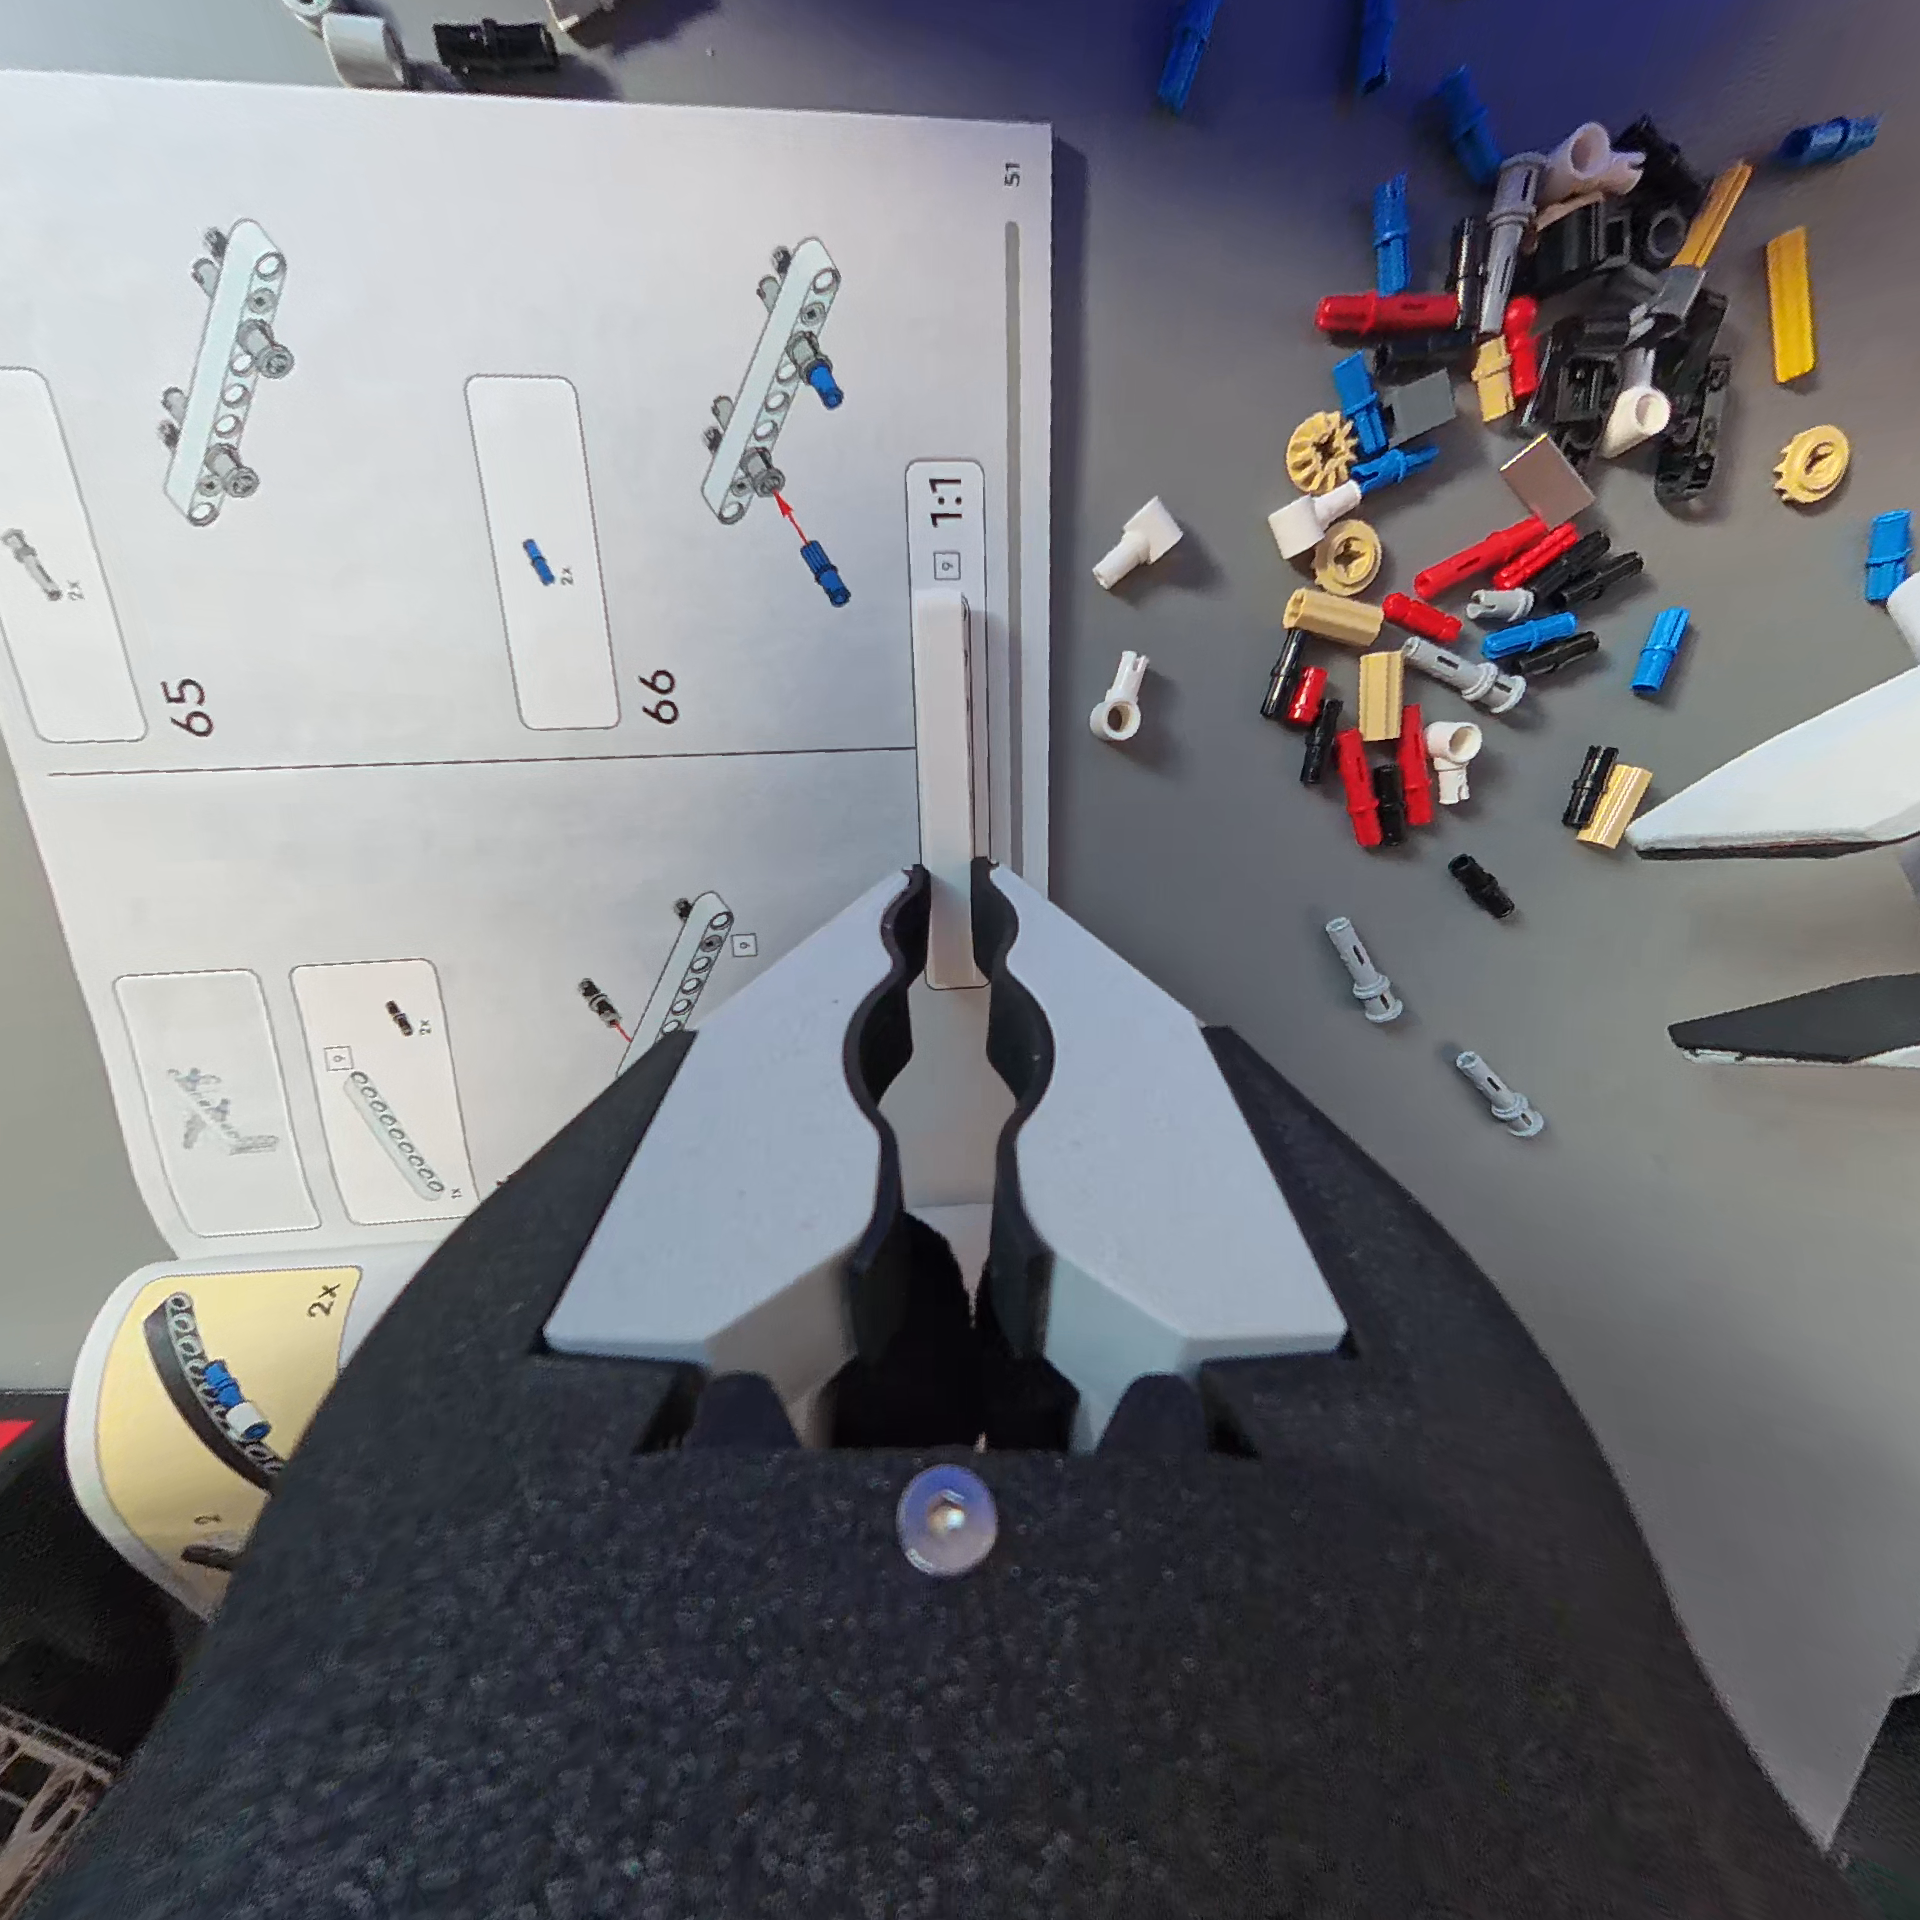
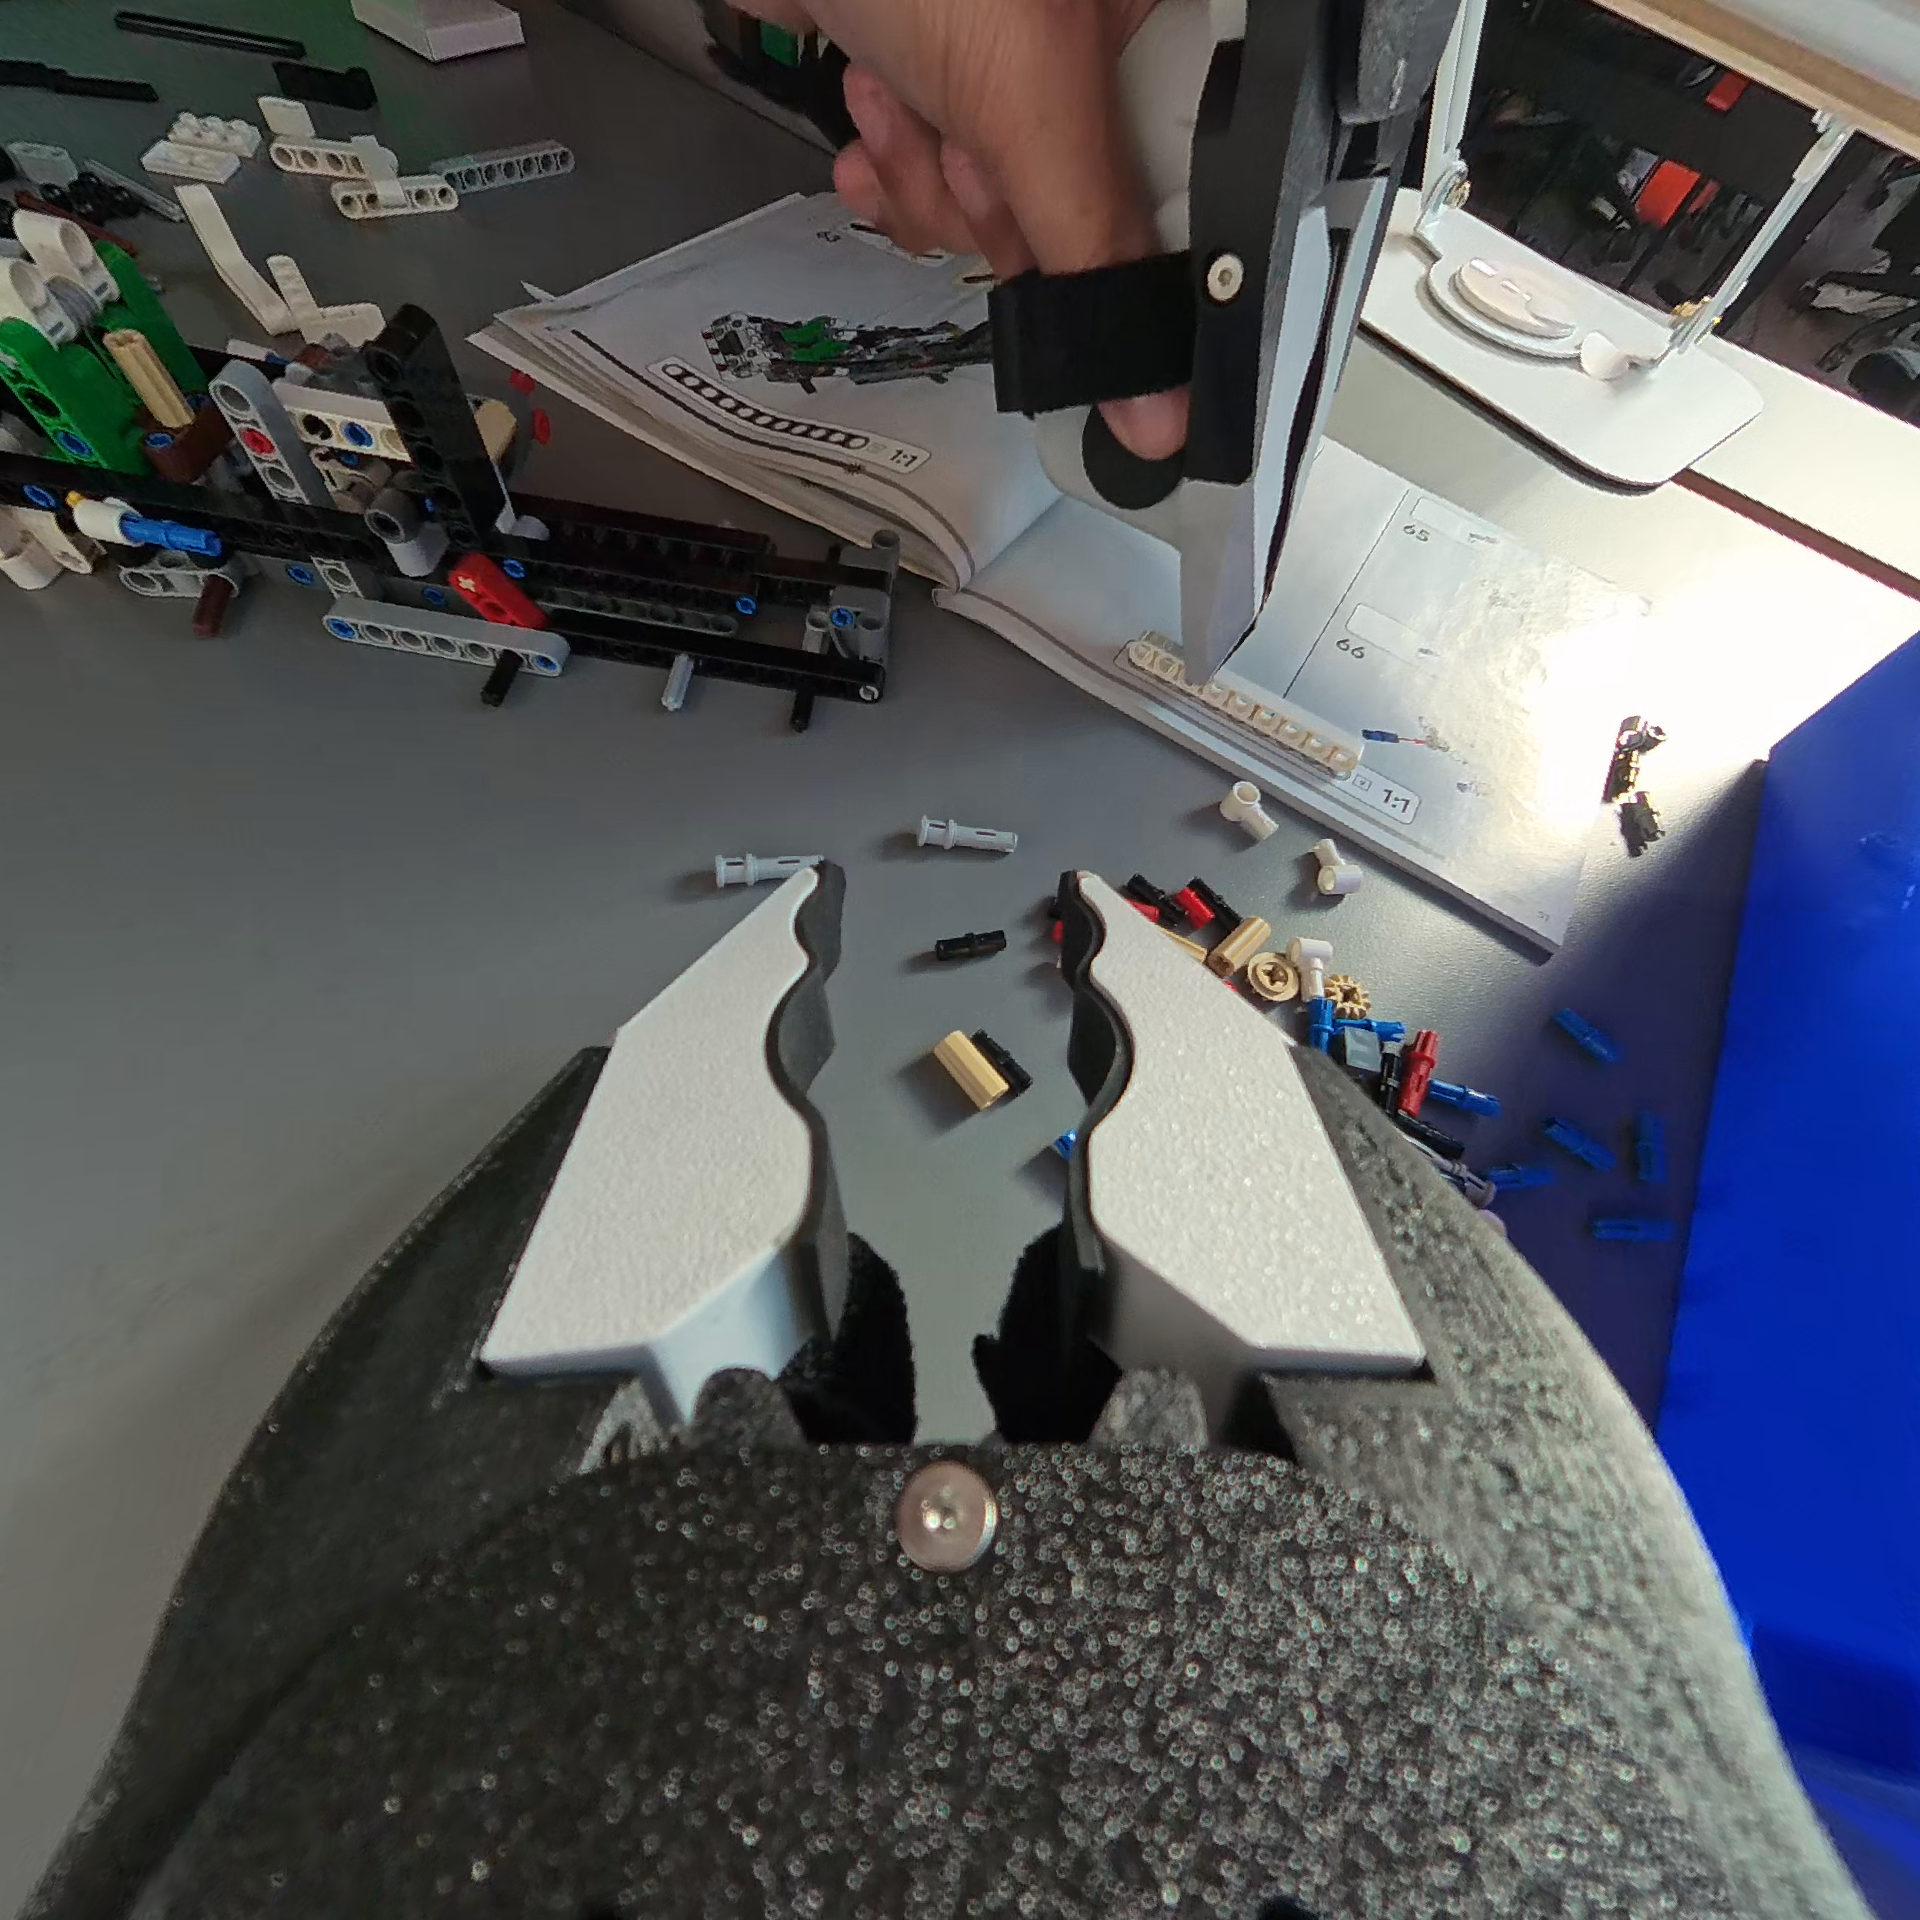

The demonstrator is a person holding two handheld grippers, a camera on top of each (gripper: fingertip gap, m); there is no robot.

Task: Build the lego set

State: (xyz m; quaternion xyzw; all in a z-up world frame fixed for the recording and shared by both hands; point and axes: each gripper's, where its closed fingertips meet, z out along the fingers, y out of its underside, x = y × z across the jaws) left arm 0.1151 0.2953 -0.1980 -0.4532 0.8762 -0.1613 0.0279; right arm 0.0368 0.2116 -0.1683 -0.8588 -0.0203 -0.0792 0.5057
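Our left gripper (image 1: 948, 873) is clamped on a long white beam (image 1: 948, 727), its jaws pressed to the beam's two sides near one end. The beam lies along the right margin of the open instruction booklet (image 1: 520, 468), directly under the tips and running straight ahead of them. From the right wrist view we see the same gripper (image 2: 1216, 665) pointing steeply down onto the beam (image 2: 1247, 717), with a hand (image 2: 997, 156) around its handle.

Our right gripper (image 2: 940, 894) hangs with its jaws spread wide and nothing between them, just above the grey table (image 2: 312, 987). Between its fingers we see a small black pin (image 2: 969, 944) and, nearer to us, a tan connector (image 2: 968, 1070) touching another black pin. Two light grey pins (image 2: 966, 834) lie just ahead of the left fingertip. Right of the right finger spreads a loose pile of small parts (image 1: 1507, 468) in red, blue, black and tan. Far ahead and left of this gripper sits the partly built model (image 2: 312, 520), black beams with green and grey pieces.
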